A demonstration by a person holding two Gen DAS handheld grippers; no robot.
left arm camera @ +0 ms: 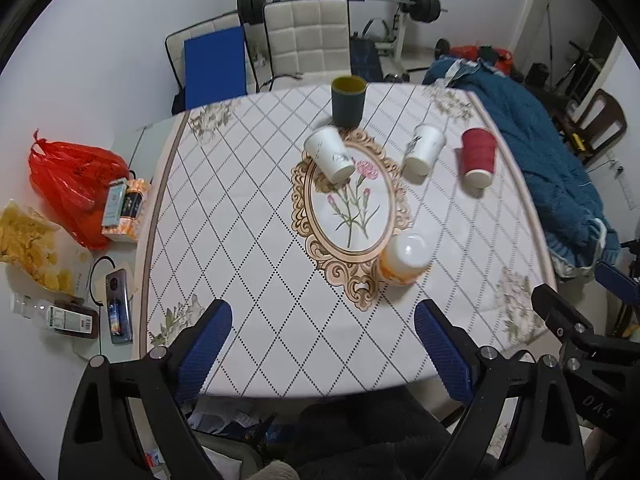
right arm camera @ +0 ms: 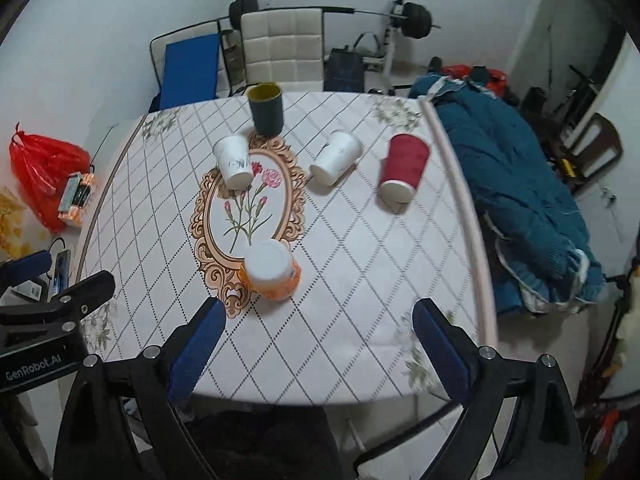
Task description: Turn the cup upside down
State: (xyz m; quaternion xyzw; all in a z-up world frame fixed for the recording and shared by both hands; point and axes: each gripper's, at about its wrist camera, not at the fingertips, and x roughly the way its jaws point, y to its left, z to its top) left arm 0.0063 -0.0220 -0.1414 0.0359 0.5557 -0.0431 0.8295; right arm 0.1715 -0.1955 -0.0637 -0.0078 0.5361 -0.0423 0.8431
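Note:
Five cups stand on the patterned tablecloth (left arm camera: 248, 248). A dark green cup (left arm camera: 348, 100) with a yellow inside stands upright, mouth up, at the far edge; it also shows in the right wrist view (right arm camera: 266, 109). Two white paper cups (left arm camera: 330, 154) (left arm camera: 424, 149), a red cup (left arm camera: 477, 156) and a nearer orange cup (left arm camera: 402, 258) stand base up. My left gripper (left arm camera: 324, 344) is open and empty above the table's near edge. My right gripper (right arm camera: 320, 344) is open and empty beside it, the orange cup (right arm camera: 272, 270) just ahead to its left.
A white padded chair (left arm camera: 308, 42) stands behind the table. A blue blanket (left arm camera: 552, 168) lies heaped at the right edge. Left of the table are a red plastic bag (left arm camera: 72, 184), snack packs, a bottle (left arm camera: 60, 318) and a phone (left arm camera: 118, 308). Weight equipment stands at the back.

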